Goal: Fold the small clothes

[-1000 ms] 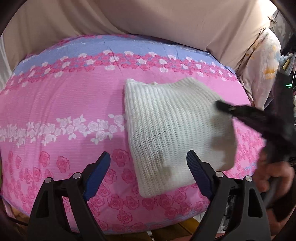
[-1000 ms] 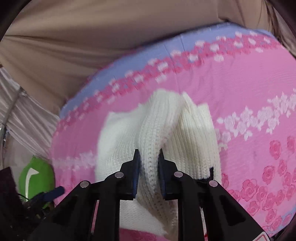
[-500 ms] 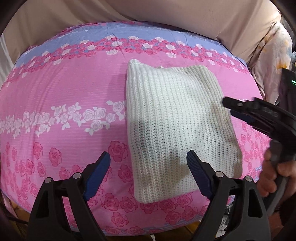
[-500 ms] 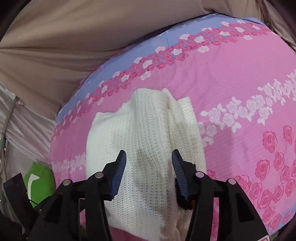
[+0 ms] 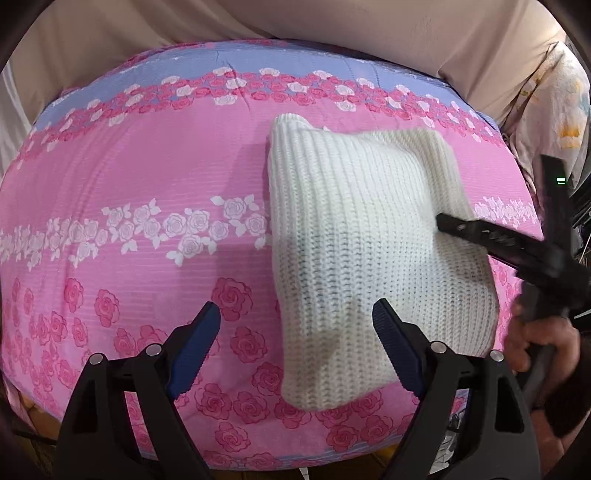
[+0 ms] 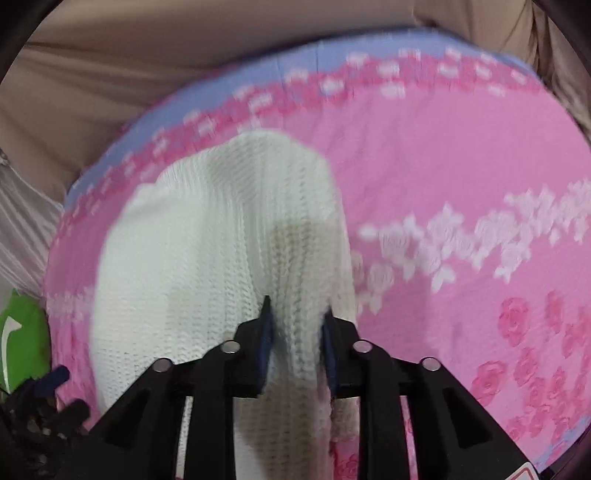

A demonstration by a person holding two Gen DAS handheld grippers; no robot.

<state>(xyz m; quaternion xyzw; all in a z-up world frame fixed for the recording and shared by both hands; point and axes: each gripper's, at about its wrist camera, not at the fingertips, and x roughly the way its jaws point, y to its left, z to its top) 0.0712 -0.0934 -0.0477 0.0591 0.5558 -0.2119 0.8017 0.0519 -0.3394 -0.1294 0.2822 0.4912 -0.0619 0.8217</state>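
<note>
A folded white knitted garment (image 5: 365, 236) lies on the pink rose-print bed cover (image 5: 129, 206), right of centre in the left wrist view. My left gripper (image 5: 295, 339) is open and empty, just above the garment's near left corner. My right gripper (image 6: 297, 325) is shut on a fold of the white knitted garment (image 6: 221, 251) near its right edge. It also shows in the left wrist view (image 5: 443, 223), its black fingers pressed into the garment's right side.
A beige cloth (image 5: 332, 29) hangs behind the bed. A floral cloth (image 5: 565, 122) sits at the far right. A green object (image 6: 22, 332) lies left of the bed in the right wrist view. The bed's near edge (image 5: 258, 461) is just under the left gripper.
My right gripper opened half a second ago and has now shut again on the garment's right side. The left gripper stayed open with little movement.
</note>
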